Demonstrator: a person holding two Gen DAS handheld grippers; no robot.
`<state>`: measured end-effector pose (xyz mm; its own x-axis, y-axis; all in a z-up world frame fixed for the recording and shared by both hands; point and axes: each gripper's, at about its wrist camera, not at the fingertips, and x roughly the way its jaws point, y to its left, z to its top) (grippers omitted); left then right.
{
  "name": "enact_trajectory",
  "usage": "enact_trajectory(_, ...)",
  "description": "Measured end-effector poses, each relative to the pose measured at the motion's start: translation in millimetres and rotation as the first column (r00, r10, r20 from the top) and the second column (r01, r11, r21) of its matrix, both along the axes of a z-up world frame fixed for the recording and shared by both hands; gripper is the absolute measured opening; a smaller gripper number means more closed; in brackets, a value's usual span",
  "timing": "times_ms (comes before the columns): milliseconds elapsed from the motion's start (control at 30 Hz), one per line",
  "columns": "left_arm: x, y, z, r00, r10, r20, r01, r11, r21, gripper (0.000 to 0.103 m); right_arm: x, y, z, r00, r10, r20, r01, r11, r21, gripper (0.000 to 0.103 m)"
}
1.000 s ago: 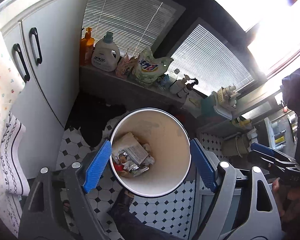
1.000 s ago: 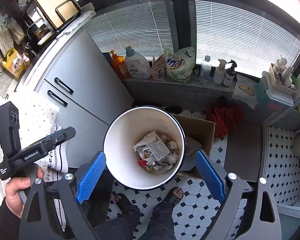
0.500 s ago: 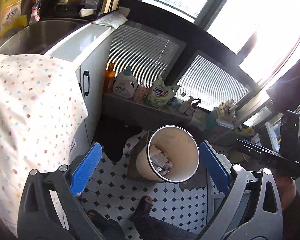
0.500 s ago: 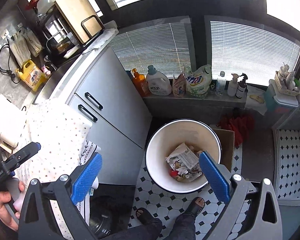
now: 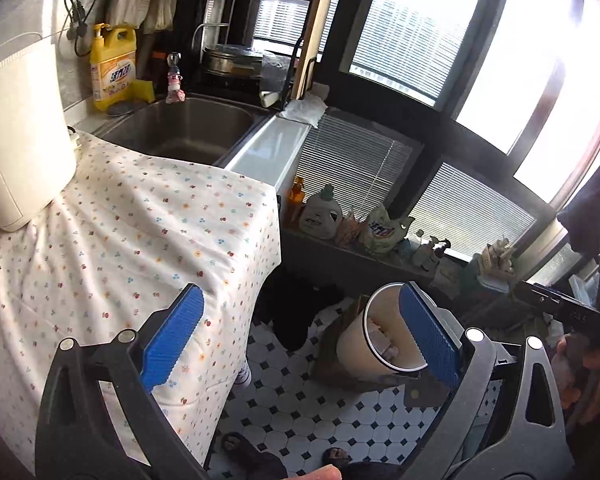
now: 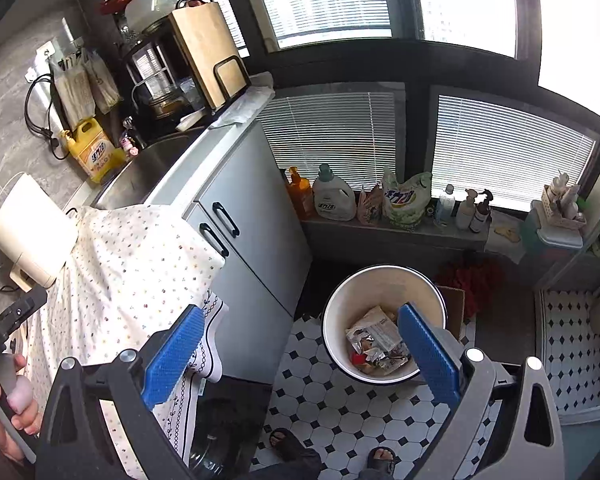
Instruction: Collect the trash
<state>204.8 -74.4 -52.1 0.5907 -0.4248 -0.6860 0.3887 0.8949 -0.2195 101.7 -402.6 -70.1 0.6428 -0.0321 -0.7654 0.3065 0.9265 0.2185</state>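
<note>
A small kitchen with a black-and-white tiled floor and tall windows with lowered blinds. On the left a tabletop is draped in a floral cloth, with a white appliance standing at its far corner. Past it come a steel sink, a yellow detergent jug and a dish rack holding a wooden cutting board. Grey cabinet doors with black handles face the floor. A low ledge under the blinds carries a white laundry bottle, an orange bottle, a green-and-white refill pouch and small pump bottles.

The trash bin, white with a dark rim, stands on the floor below both grippers, with crumpled wrappers and paper lying at its bottom. The left gripper has its blue fingers wide apart with nothing between them, having just been opening; the bin shows behind its right finger. The right gripper likewise has its fingers spread wide and empty, having just been opening, and its right finger overlaps the bin's rim in view
</note>
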Motion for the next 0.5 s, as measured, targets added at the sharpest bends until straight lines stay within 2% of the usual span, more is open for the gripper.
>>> enact_trajectory(133, -31, 14, 25, 0.995, 0.071, 0.072, -0.073, 0.997, 0.021, 0.097, -11, 9, 23, 0.996, 0.082, 0.029, -0.081, 0.996, -0.030, 0.095)
enact_trajectory(233, -57, 26, 45, 0.984, 0.155, 0.088, -0.155, 0.988, -0.003, 0.097, -21, 14, 43, 0.988, 0.146, 0.039, -0.145, 0.989, -0.037, 0.095)
enact_trajectory(300, -74, 30, 53, 0.974, 0.198, 0.108, -0.199, 0.980, 0.001, 0.097, -28, 16, 53, 0.982, 0.178, 0.056, -0.174, 0.983, -0.066, 0.095)
enact_trajectory(400, -98, 32, 60, 0.957, 0.259, 0.132, -0.263, 0.965, 0.016, 0.097, -38, 15, 61, 0.974, 0.219, 0.064, -0.217, 0.975, -0.034, 0.095)
enact_trajectory(500, -125, 37, 68, 0.934, 0.322, 0.155, -0.327, 0.945, 0.008, 0.097, -46, 18, 69, 0.957, 0.280, 0.077, -0.277, 0.959, -0.054, 0.095)
